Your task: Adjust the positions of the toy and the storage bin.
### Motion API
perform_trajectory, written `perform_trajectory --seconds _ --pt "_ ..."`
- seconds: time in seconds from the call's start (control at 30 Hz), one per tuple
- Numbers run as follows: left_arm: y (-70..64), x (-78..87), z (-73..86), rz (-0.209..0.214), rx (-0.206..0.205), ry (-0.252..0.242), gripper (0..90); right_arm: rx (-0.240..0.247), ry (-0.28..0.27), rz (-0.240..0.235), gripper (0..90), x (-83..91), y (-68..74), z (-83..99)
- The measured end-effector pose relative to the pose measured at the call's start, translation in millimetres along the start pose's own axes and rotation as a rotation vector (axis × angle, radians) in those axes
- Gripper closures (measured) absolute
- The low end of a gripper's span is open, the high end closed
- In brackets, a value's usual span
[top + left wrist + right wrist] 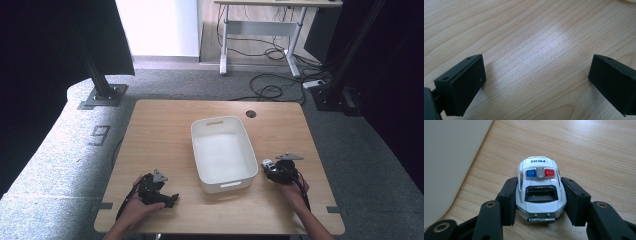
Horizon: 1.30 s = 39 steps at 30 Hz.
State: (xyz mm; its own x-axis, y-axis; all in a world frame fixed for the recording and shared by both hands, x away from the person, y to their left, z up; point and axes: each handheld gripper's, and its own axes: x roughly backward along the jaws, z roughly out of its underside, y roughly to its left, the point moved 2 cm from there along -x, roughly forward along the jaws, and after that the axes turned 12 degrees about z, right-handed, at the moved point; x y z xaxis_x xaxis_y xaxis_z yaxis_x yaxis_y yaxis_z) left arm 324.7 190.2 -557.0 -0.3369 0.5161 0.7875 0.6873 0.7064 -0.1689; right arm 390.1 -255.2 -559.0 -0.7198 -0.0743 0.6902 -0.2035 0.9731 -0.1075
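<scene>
Right gripper view: right tongs (540,202) clasp the toy police car (539,188); left tongs (536,82) gape empty.

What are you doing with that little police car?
A person holds a hand-held gripper in each hand at a wooden table. The right hand-held gripper has its two black jaws closed against the sides of a small white toy police car, which sits just to the right of a white bin. The bin looks empty. The left hand-held gripper is wide open with just bare table between its jaws, near the table's front left.
</scene>
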Motion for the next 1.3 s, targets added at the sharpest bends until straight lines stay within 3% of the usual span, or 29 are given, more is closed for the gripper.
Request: perform_trajectory --seconds 0.3,0.43,0.73,1.0,1.3 --pt "-0.1 0.3 0.2 0.0 -0.002 0.002 1.3 0.0 -0.008 0.003 48.1 0.0 1.2 1.2" --pt "0.1 0.3 -0.1 0.003 -0.004 0.005 1.3 -0.008 -0.007 -0.039 36.8 -0.5 1.5 1.4" --pt "0.4 0.5 0.3 0.007 -0.007 0.004 1.3 -0.008 -0.001 -0.078 25.9 -0.1 1.0 0.5" --pt "1.1 0.7 -0.1 0.012 -0.014 0.011 1.2 -0.035 -0.047 -0.101 22.4 9.6 -6.5 -6.4" --pt "0.5 1.1 0.3 0.009 -0.009 0.012 1.3 -0.01 -0.128 -0.093 21.8 33.3 -13.8 -4.7"
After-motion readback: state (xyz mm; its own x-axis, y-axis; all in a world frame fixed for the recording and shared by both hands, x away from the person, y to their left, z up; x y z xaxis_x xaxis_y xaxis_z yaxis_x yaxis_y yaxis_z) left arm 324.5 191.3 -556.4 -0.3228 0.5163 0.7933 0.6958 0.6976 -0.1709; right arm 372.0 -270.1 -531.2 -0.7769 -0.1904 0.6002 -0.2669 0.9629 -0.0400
